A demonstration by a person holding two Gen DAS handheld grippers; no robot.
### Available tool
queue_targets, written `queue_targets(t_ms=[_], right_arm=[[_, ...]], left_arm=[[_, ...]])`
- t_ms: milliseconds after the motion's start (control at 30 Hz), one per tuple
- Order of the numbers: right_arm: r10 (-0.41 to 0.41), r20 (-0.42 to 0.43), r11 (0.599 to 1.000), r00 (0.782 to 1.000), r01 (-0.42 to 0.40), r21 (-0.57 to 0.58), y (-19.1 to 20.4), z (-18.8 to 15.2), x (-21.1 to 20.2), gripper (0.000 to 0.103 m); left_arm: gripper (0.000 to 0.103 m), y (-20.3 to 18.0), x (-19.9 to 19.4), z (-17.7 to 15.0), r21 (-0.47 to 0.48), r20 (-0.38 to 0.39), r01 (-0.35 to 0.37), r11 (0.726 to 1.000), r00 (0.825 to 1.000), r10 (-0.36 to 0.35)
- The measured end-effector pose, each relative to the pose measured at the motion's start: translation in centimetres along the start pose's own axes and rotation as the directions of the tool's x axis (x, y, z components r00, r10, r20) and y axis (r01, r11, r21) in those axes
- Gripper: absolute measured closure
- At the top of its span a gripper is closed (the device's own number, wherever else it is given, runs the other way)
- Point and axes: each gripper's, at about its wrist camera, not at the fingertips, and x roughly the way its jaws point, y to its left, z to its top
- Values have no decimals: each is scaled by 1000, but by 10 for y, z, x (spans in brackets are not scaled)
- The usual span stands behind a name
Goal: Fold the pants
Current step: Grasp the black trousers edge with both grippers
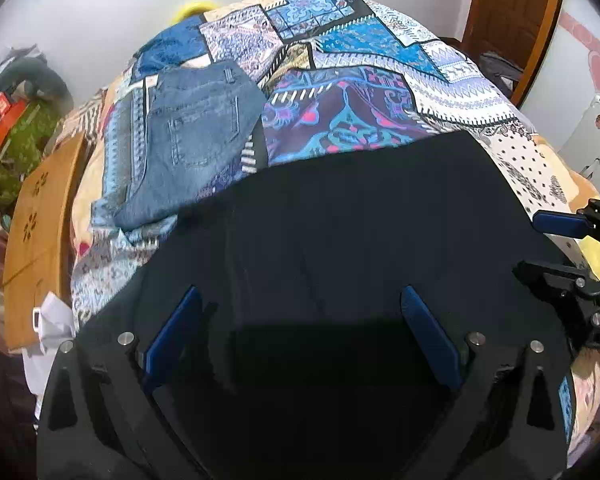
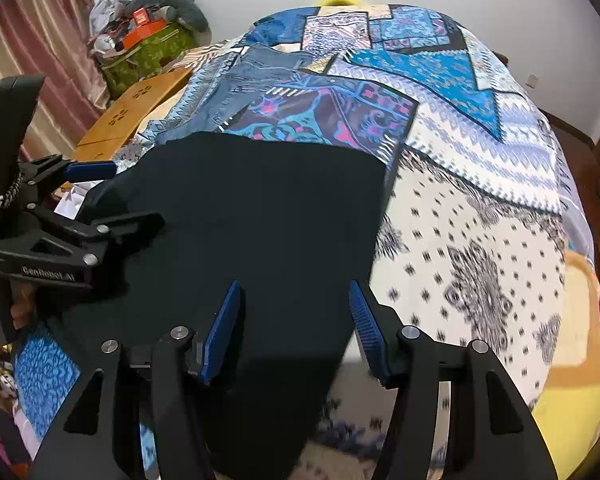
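**Lying flat on the bed: dark pants under both tongs**

Spreading across the near part of the bed, the dark pants lie flat on the patchwork bedspread, their far edge running straight across the purple and pink patch. Your left tongs hang over the cloth with the blue pads set wide apart; nothing sits between them, and you cannot tell from this view whether the tips touch the fabric. Your right tongs stand about half open at the right-hand edge of the pants: the left pad is over the dark cloth, the right pad is over the white dotted part of the bedspread, and the pads press on nothing.

In the right wrist view your left tongs show at the left edge, over the near left corner of the pants, with a braided cord beside them. In the left wrist view your right tongs show at the right edge, jaws apart.

Beyond the pants, a folded pair of blue jeans lies further up the bed, on the left side, its back pocket facing up, just apart from the dark cloth. Left of the bed a wooden board with cut-out flower shapes leans by the edge. Behind it sits a green patterned bag piled with clutter, including an orange box. A wooden door stands at the far right, and a striped curtain hangs at the left.
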Motion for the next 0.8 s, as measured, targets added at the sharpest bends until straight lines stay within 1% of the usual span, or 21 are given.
queue_targets(t_ms=[167,367,467,533,633,733,800], right_arm=[[19,-16,997,1000,-18,69,-7,-10,-10,45],[-19,2,999,1000,19,33,6,-12,-29,45],[-25,39,1000,999,24,14,19,-7,-42,45],[-9,77,1000,997,9,5,30,0,-53,45],[14,131,1000,991,-12,-10,48,8,-64,45],[37,170,999,985,-31,-37,70,17,-66,42],[46,182,997,982,-36,-63,87,22,-61,41]], left_arm=[[2,3,-14,-14,-19,14,-25,1000,1000,25],[2,12,-37,-31,-53,41,-52,997,998,54],[2,21,-57,-38,-82,86,-80,993,993,87],[2,30,-74,-44,-112,128,-91,989,986,106],[2,49,-99,-54,-180,181,-83,980,977,116],[2,71,-116,-67,-252,208,-71,965,970,126],[2,91,-127,-81,-312,217,-59,948,967,132]])
